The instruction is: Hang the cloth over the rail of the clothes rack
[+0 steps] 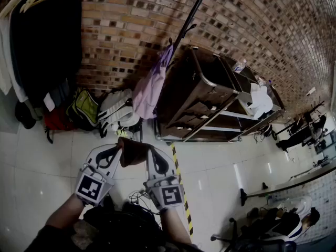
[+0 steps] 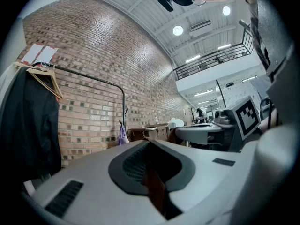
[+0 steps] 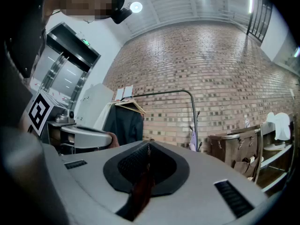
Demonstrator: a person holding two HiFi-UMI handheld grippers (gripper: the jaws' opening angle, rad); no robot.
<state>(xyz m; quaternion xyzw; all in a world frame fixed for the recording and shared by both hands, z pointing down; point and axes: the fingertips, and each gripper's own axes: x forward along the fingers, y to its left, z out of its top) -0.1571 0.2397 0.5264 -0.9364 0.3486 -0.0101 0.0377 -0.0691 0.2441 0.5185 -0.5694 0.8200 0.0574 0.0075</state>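
A brown cloth [image 1: 134, 151] hangs between my two grippers, low in the head view. My left gripper [image 1: 118, 150] is shut on its left edge and my right gripper [image 1: 150, 156] is shut on its right edge. In the left gripper view a strip of the brown cloth [image 2: 155, 186] runs between the shut jaws of the left gripper [image 2: 149, 146]. The right gripper view likewise shows the cloth [image 3: 140, 191] pinched in the right gripper [image 3: 148, 149]. The clothes rack's black rail [image 3: 159, 93] runs along the brick wall ahead, with a dark garment [image 1: 37, 41] on hangers at its left end.
A purple cloth [image 1: 149, 88] hangs on the rack's right post [image 1: 190, 17]. A brown shelved cart [image 1: 210, 98] stands right of the rack. A green bag [image 1: 84, 109] and a white backpack [image 1: 115, 109] lie by the wall. Yellow-black tape [image 1: 181, 193] and cables [image 1: 137, 197] cross the floor.
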